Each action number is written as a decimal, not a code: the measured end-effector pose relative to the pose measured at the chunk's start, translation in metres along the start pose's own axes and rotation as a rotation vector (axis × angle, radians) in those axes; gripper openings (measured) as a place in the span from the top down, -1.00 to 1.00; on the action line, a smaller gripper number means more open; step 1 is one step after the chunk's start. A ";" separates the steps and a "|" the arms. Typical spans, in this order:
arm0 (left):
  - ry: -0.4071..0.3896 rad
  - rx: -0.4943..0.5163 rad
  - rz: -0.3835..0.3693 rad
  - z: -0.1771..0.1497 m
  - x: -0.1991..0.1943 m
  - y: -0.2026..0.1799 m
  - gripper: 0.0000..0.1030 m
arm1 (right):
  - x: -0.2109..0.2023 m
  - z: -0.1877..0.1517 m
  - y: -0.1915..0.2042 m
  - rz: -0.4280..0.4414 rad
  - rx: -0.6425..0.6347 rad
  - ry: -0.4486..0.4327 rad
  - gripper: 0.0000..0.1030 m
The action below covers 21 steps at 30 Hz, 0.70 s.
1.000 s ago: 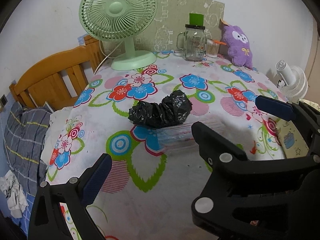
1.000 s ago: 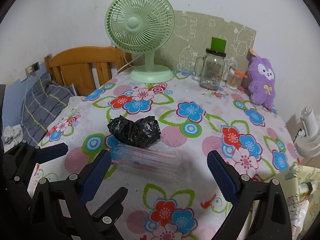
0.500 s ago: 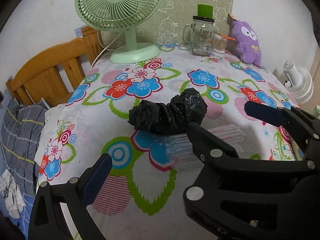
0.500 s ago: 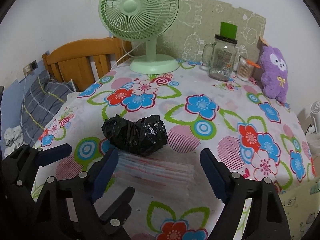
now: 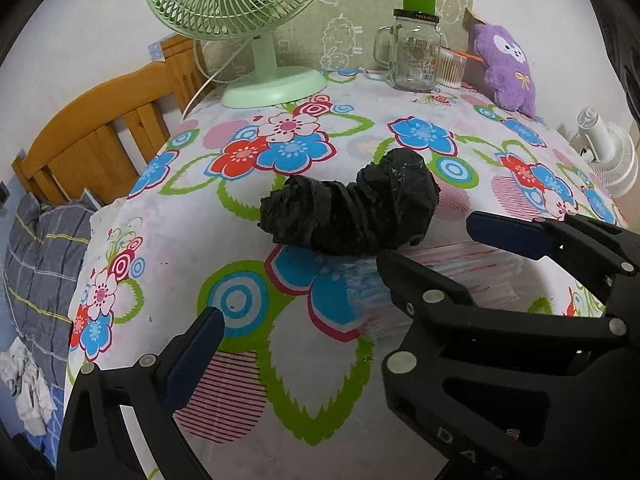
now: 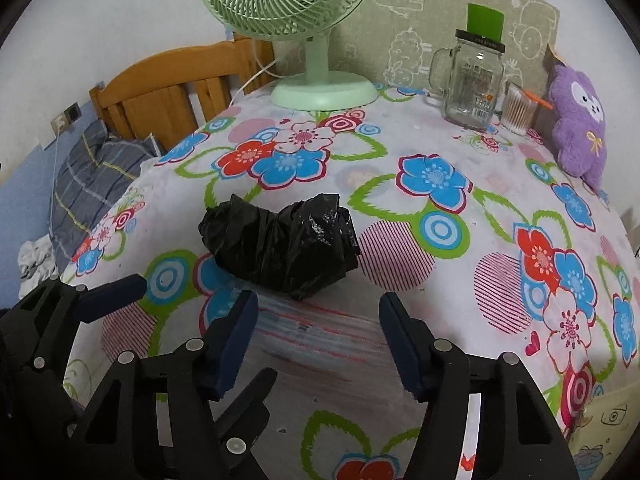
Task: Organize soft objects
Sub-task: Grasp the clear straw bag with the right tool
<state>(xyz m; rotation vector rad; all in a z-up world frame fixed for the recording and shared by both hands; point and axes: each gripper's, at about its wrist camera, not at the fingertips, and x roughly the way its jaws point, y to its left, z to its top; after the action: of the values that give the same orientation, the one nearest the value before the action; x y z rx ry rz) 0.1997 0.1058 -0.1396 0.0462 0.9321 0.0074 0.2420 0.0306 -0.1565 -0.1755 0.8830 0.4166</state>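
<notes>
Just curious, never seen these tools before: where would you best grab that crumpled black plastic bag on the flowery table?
Probably at the pinched waist of the black plastic bag, coming down from above and from the near side. It is narrowest there between two bulkier lobes, so the gripper fingers could span it. The clear packet lies against its near edge, so stay above that.

Both cameras look forward and steeply down over the near edge of the flower-patterned surface (image 5: 168, 240) toward its far edge by the wall. The left view sits close above the near left corner; the right view sits just beside it. Both share the black bag (image 5: 352, 212) (image 6: 280, 240) and the green fan (image 5: 260, 40) (image 6: 312, 32) — each also catches the other tool's fingers.
</notes>
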 end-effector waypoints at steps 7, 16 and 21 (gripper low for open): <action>0.004 0.018 0.020 -0.007 -0.002 -0.001 -0.96 | -0.009 -0.009 -0.001 0.010 0.008 0.041 -0.28; -0.020 0.032 0.074 -0.015 -0.008 0.000 -0.97 | -0.020 -0.020 -0.006 0.043 0.037 0.074 -0.28; -0.023 0.033 0.085 -0.017 -0.009 0.003 -0.99 | -0.022 -0.022 -0.004 0.067 0.031 0.083 -0.28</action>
<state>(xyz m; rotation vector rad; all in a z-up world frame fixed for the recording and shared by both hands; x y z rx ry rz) 0.1807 0.1089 -0.1422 0.1165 0.9065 0.0702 0.2154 0.0140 -0.1537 -0.1355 0.9784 0.4607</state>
